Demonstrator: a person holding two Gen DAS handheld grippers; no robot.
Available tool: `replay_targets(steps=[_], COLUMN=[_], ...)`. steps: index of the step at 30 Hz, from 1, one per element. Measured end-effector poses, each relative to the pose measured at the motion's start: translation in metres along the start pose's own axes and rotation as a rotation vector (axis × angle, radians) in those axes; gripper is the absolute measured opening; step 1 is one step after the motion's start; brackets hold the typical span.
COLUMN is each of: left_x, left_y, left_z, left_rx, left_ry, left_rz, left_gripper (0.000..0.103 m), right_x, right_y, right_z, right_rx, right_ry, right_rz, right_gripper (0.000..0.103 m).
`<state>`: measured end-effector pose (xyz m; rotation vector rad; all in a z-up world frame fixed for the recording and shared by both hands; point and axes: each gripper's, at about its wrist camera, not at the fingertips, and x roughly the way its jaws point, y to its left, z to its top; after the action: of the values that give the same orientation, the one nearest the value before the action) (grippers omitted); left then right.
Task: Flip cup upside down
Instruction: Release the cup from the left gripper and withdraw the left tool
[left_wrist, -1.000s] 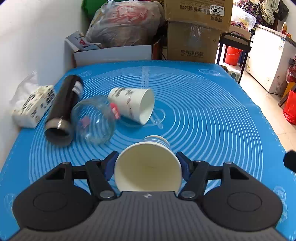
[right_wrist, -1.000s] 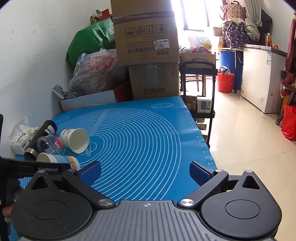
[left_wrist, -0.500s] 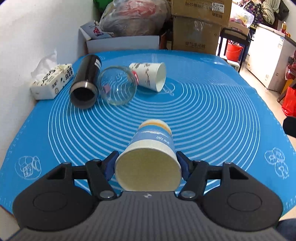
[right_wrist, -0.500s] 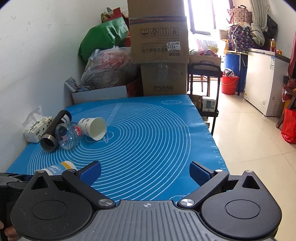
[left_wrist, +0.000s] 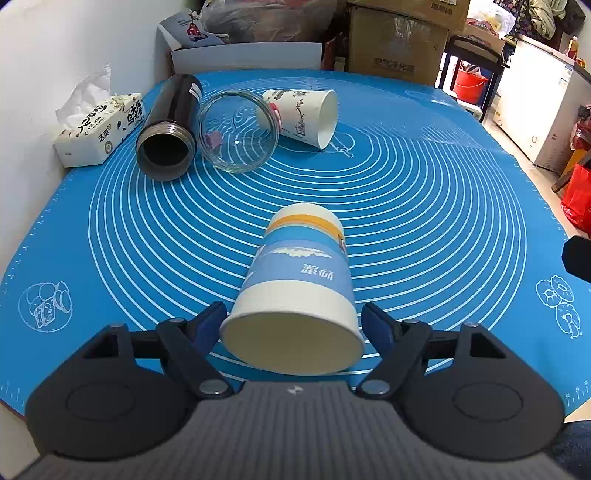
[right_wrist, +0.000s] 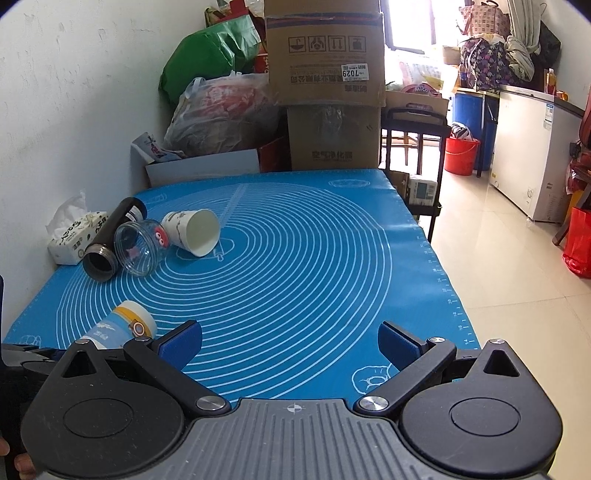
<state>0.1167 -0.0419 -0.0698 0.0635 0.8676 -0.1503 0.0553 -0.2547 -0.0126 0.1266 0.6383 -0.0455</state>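
White wall on left, stacked cardboard boxes behind, tiled floor (bright window light) on rt.

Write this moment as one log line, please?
left gripper: open, fingers beside blue paper cup | cup: upside down on blue mat | right gripper: open, idle

The left gripper body hides the cup mouth's near edge, so pad contact is unclear. In the right wrist view, the right gripper covers the cup's open end. Box labels are too small to read.
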Motion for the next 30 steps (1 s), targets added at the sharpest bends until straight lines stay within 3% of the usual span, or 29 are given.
replay_targets(steps=[4,12,16,30], left_x=[0.0,-0.002,-0.006,-0.07], left_y=[0.004,0.004,0.003,0.014], left_z=[0.001,0.001,0.002,0.016], left_rx=[-0.02,-0.01,-0.003,0.029], left_ry=[0.007,0.0,-0.023,-0.182], left_rz=[0.008,0.021,0.022,0.043], left_gripper=[0.09,0.09,0.095,0.097], right_x=[0.0,-0.001,-0.002,-0.018], right_y=[0.001,0.003,0.003,0.02], right_z=[0.001,0.001,0.002,0.01], right_rx=[-0.004,-0.016,-0.014,-0.037], right_ry=[0.0,0.001,0.0,-0.011], right_rz=[0.0,0.001,0.002,0.032], right_gripper=[0.103,0.103,0.103,0.103])
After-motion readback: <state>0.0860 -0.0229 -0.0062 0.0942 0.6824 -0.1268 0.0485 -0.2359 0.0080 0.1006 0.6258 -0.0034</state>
